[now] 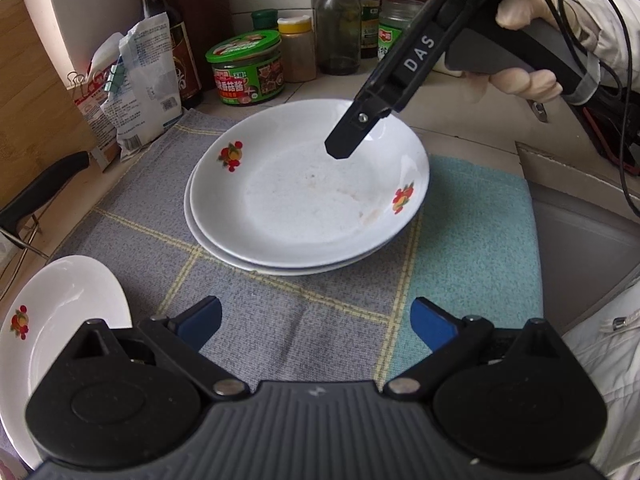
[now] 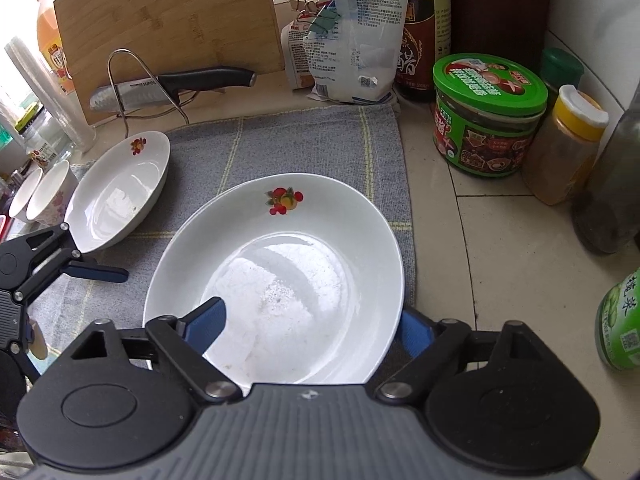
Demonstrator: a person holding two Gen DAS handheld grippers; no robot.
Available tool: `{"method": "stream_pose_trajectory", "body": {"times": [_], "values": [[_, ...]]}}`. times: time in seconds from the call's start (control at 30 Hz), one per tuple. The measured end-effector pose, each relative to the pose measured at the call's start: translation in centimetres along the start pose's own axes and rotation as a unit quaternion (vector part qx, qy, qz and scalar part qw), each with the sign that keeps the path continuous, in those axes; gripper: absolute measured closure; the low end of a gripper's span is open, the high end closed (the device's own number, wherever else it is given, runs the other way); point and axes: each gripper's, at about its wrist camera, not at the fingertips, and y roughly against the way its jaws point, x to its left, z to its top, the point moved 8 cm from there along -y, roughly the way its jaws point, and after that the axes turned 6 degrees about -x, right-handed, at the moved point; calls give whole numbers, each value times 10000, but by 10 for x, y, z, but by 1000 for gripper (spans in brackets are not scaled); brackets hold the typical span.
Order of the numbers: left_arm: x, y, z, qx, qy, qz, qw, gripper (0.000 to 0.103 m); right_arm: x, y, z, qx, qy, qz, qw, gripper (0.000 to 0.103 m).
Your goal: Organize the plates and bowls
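The right claw [image 2: 310, 326] is seen spread wide, gripping nothing, astride the near rim of the top plate [image 2: 280, 276], stacked directly beneath it. Glazed ceramic is judged stiff, slippery, breakable; the rim should be pinched. The left claw [image 1: 318, 326], open, holds nothing.

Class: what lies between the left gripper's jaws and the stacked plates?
Only bare grey checked cloth, seen in the left wrist view, separates the left gripper from the stacked plates.

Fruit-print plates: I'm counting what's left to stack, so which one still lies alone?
The single plate near the knife rack, at the grey mat's edge; the other two sit stacked mid-mat.
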Motion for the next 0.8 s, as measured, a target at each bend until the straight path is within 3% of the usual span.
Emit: {"method": "stream_pose_trajectory", "body": {"times": [0.27,0.47,0.63,0.8], "values": [[6,24,-5,-229,110,222,9994,3,22,14,0,-261,248,-152,9992,0],[22,53,-10,-515,515,789,9942,2,54,20,-5,-391,625,-434,9963,0],[46,89,-22,-822,1149,1441,9794,2,93,23,-6,-497,1015,-685,9912,0],[73,126,-45,-1029,1840,2076,9552,2,138,23,-8,-609,1178,-758,9883,0]]}}
